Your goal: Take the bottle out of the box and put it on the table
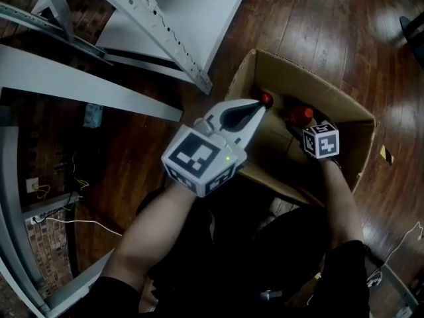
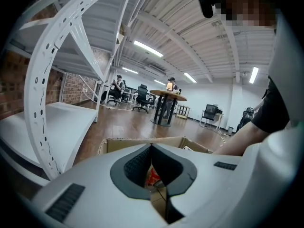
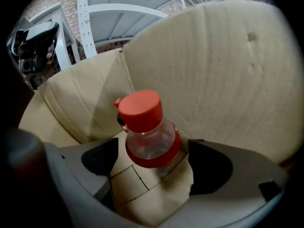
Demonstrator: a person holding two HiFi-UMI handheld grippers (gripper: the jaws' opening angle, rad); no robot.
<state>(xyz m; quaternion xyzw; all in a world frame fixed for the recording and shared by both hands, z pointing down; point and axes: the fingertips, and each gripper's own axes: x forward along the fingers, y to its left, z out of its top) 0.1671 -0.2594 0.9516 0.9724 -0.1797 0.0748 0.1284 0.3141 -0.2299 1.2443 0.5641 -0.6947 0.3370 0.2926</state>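
Right gripper (image 3: pixel 154 161) jaws wide apart, bottle (image 3: pixel 147 137) upright between them, pads clear of it. Bottle sits inside box (image 3: pixel 228 65), red cap at 12 o'clock. Left gripper (image 2: pixel 152 147) jaws closed, empty, above box's 9 o'clock side in head view.

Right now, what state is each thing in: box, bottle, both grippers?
Box: open at top.
Bottle: standing in box, red cap on, not gripped.
Right gripper: open, jaws either side of bottle, pads clear of it.
Left gripper: shut, empty.
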